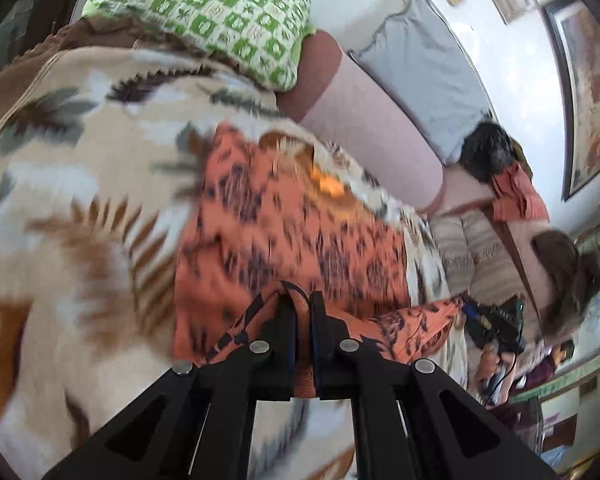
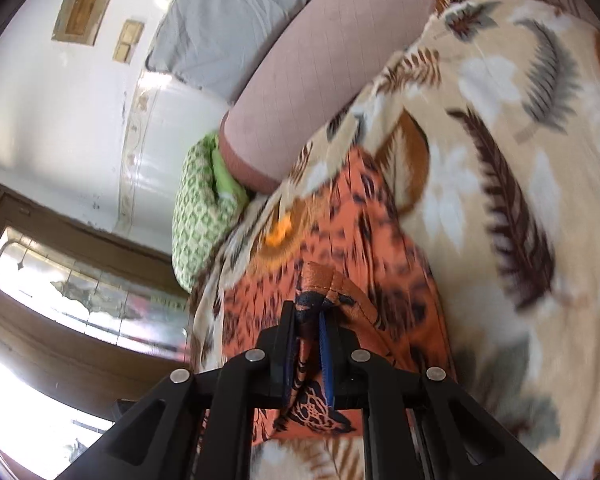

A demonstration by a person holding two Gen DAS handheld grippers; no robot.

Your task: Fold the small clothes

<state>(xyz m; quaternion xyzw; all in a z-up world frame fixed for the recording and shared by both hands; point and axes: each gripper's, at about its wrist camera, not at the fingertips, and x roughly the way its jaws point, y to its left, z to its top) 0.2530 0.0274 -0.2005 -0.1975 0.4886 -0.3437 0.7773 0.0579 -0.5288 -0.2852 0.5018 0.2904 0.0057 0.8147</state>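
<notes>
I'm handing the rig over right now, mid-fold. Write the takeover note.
Left gripper: jaws shut on an edge of the orange cloth garment with dark print.
Right gripper: jaws shut on a hemmed edge of the same garment.
The garment lies on the beige leaf-patterned blanket, its gripped edges lifted.
Done: both edges gripped.
Left: likely carry them across, lay the fold flat, release.

A leaf-patterned blanket (image 1: 80,200) covers the bed. At upper left lies a green checked pillow (image 1: 220,12); a pink bolster (image 1: 364,128) and grey cushion (image 1: 424,76) meet the white wall (image 2: 52,120). Lower left, a bright window (image 2: 80,292).
</notes>
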